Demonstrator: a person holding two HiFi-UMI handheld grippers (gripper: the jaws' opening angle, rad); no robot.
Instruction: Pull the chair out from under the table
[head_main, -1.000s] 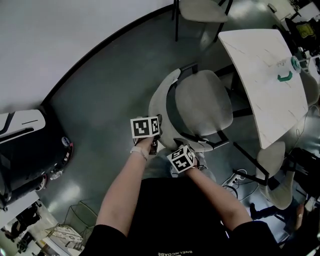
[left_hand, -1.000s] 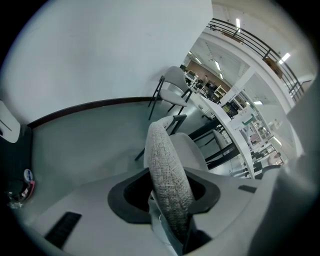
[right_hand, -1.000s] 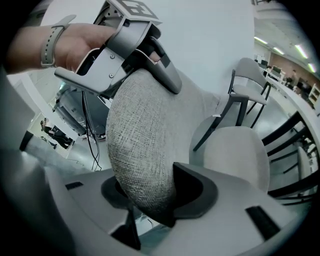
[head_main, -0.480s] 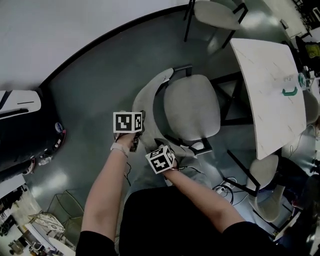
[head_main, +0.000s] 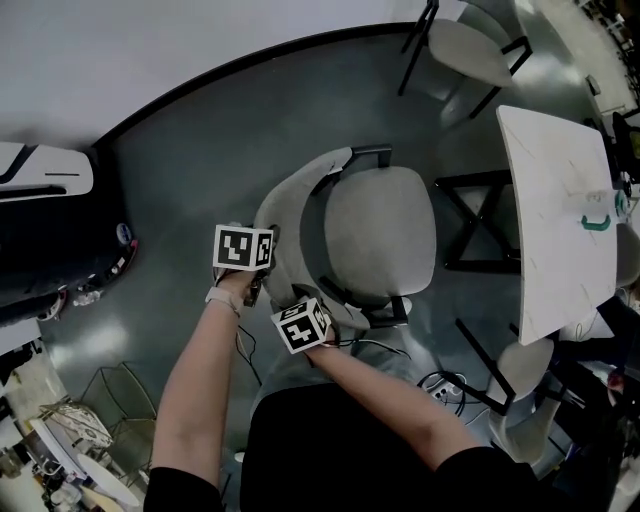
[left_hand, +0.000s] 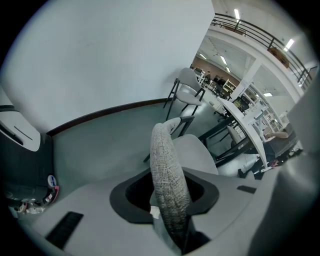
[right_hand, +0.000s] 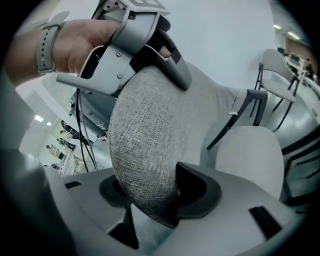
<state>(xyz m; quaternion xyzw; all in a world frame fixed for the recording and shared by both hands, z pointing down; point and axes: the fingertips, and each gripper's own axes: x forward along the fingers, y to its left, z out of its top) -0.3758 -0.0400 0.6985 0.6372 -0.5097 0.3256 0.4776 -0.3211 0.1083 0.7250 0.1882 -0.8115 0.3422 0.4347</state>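
I hold the chair (head_main: 380, 245) by its backrest (head_main: 280, 200), one gripper on each side of the fabric rim. The left gripper (left_hand: 170, 210) has just been closing, and its jaws pinch the thin edge of the backrest, which runs up between them toward 12 o'clock in the left gripper view. The right gripper (right_hand: 150, 195) has just been opening. The broad grey face of the backrest fills the space between its jaws and the pads appear to bear on it, though the fabric hides the contact line. In the right gripper view my left hand (right_hand: 80, 40) sits at 11 o'clock, on the upper rim. In the head view the chair occupies the centre, its seat clear of the table (head_main: 555, 200), which lies at 3 o'clock. The black table base (head_main: 475, 220) and a strip of grey floor (head_main: 200, 170) lie between seat and tabletop. A green object (head_main: 597, 222) rests on the tabletop's far edge. A second chair (head_main: 465, 50) stands at 1 o'clock and a third (head_main: 525, 385) at 4 o'clock, with cables (head_main: 445, 385) on the floor beside it. A black unit (head_main: 50, 250) stands at 9 o'clock, well apart from the backrest, and a wire rack (head_main: 120, 400) at 8 o'clock. The white wall (head_main: 150, 50) curves from 9 to 12 o'clock.
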